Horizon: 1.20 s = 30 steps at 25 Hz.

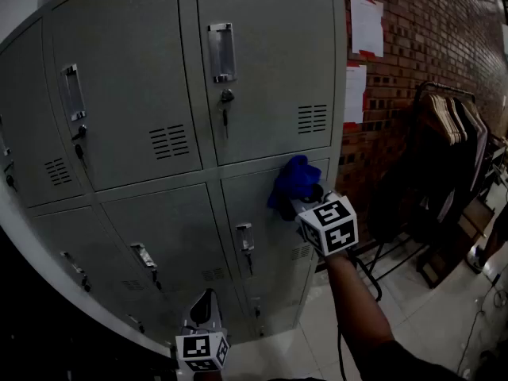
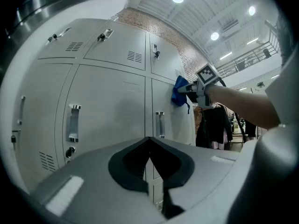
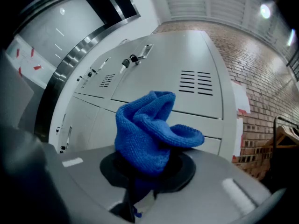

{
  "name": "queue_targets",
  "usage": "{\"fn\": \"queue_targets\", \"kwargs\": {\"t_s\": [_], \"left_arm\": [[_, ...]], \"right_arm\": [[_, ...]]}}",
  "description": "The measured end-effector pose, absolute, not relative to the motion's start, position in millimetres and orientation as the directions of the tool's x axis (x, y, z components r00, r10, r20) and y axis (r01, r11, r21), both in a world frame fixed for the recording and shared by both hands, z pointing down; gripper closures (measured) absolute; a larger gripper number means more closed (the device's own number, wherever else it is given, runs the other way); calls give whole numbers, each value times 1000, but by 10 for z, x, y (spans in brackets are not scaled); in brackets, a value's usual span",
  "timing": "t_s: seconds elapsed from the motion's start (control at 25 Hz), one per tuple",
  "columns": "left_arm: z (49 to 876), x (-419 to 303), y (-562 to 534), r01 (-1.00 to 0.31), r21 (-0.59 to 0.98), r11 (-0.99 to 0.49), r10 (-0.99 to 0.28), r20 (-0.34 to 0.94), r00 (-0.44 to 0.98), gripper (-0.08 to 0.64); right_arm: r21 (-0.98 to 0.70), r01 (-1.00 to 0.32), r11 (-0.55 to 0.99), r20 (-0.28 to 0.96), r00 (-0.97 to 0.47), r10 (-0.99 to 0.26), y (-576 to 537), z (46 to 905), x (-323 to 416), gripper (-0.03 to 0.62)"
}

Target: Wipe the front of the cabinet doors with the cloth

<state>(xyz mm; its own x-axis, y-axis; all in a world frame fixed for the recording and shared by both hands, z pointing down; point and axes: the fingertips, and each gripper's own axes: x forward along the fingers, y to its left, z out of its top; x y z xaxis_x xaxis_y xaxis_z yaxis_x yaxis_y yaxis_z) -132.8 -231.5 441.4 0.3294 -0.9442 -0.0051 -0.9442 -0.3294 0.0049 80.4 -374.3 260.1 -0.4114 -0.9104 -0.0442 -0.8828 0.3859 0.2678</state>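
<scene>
Your right gripper (image 1: 308,206) is clamped on the blue cloth (image 1: 292,182). The jaws are closed around its lower end, and the rest stands bunched in a loose fold ahead of the tips. Beyond that gripper, the cloth looks to be against the top of the lower right door (image 1: 274,236), just under the seam with the upper right door (image 1: 266,62). How firmly it presses does not show.

The cloth (image 3: 149,134) is a soft, light knit. Expect it to crumple and drag across the paint rather than glide like a flat pad. The hold low on the bunch looks sound. Keep plenty of fabric ahead of the jaws so bare tips do not scrape the door. The loose folds could catch on the handle (image 1: 244,236), which sits below and to the left of this gripper.

Your left gripper (image 1: 204,304) hangs well below and to the left of the right one. Its jaws are brought together with nothing between them, and it faces the lower cabinet doors (image 2: 117,111).

Every locker compartment in view is shut, so whatever is inside is hidden. A key (image 1: 225,119) hangs in the lock of the upper right door, above the working gripper.
</scene>
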Motion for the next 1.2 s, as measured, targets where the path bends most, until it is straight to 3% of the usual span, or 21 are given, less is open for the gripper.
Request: {"fn": "queue_targets", "kwargs": {"t_s": [0.68,1.0,1.2], "left_arm": [[4408,-1170,-2225,-943,6,-334,-943,-9,334,543],[4359,-1153,-2153,-942,-1,-335,-942,-18,335,543],[4396,-1225,-2130,-946,-1,-324,-946,-6,324,543]], "right_arm": [[243,-936,253,-15,-265,-964,-3885,2620,1732,515],[257,-941,222,-30,-237,-971,-3836,2618,1736,514],[246,-923,297,-69,-322,-944,-3577,2566,1299,514]]}}
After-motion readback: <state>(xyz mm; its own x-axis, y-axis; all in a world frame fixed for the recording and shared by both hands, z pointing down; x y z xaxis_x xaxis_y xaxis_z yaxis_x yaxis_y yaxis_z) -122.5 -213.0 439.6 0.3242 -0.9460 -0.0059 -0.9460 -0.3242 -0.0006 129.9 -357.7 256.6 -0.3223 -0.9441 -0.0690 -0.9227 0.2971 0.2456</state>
